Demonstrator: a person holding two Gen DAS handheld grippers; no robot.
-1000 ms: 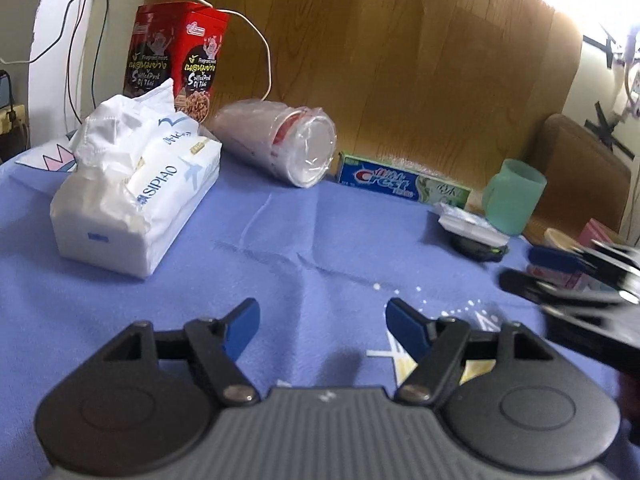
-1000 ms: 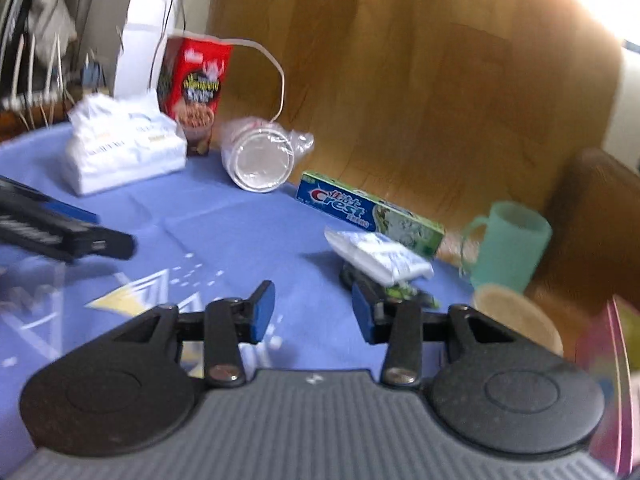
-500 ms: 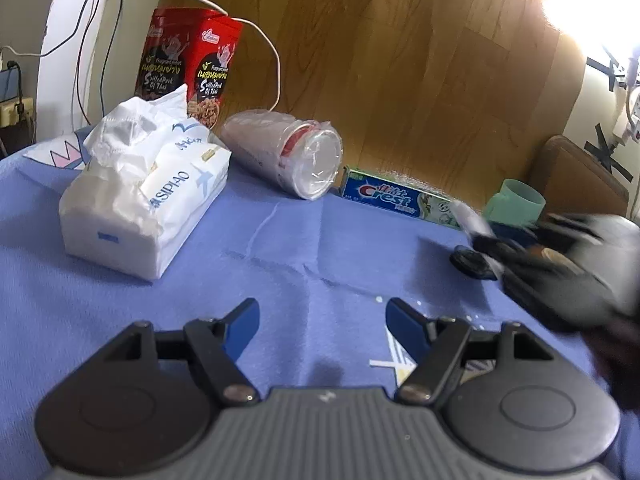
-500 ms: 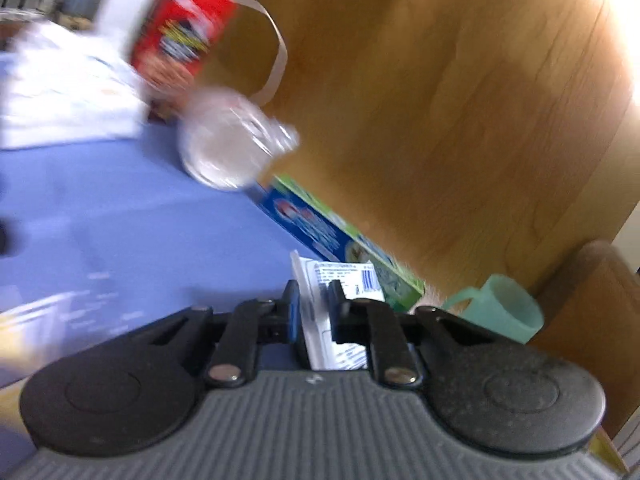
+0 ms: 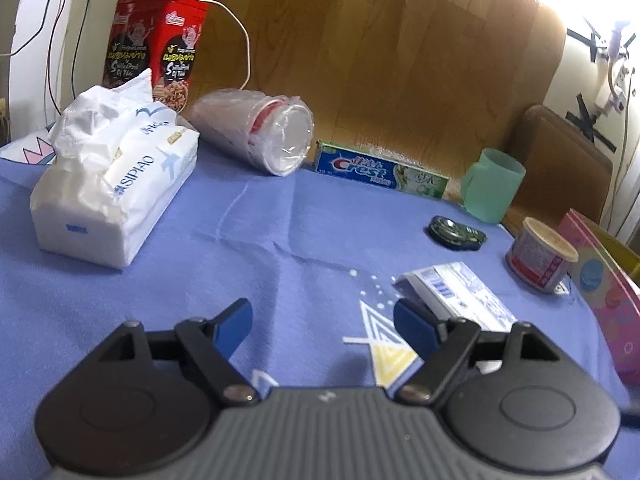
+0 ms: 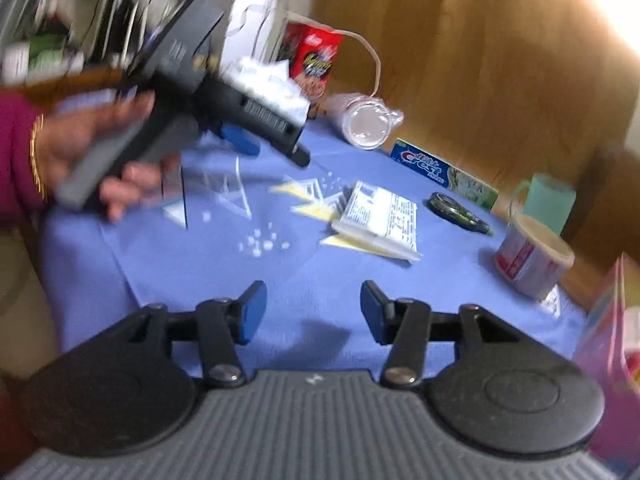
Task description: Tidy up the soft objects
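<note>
On the blue cloth-covered table, the white soft tissue pack lies far left, the flat white wipes packet near right, the Crest toothpaste box behind, beside the green plastic mug.

The left two-finger gripper hovers low over the surface, its blue-padded jaws spread wide with nothing between them. The right two-finger gripper sits further back and higher, jaws likewise parted and empty. In the right wrist view, the person's bare left hand, blurred, wraps the left gripper's grey handle, a magenta sleeve at the wrist.
</note>
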